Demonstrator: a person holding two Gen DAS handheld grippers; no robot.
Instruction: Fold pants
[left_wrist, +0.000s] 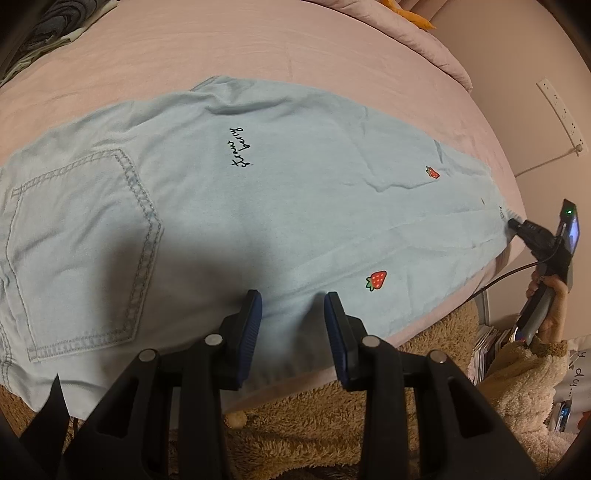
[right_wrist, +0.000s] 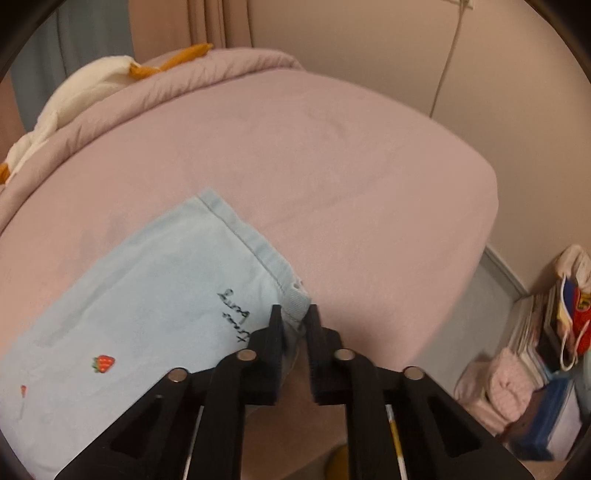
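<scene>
Light blue pants (left_wrist: 229, 206) with strawberry prints lie flat on the pink bed (left_wrist: 258, 48), back pocket at the left, leg hem at the right. My left gripper (left_wrist: 293, 306) is open, just above the pants' near edge. In the right wrist view the leg hem (right_wrist: 255, 243) runs diagonally, and my right gripper (right_wrist: 294, 317) is closing on the hem's near corner (right_wrist: 295, 301), jaws a narrow gap apart with cloth between them. The right gripper also shows in the left wrist view (left_wrist: 515, 223) at the hem corner.
A folded pink duvet (right_wrist: 155, 92) and a white and orange plush toy (right_wrist: 85, 81) lie at the bed's far end. A wall (right_wrist: 406, 55) with a cable stands to the right. Books and bags (right_wrist: 546, 332) crowd the floor beside the bed.
</scene>
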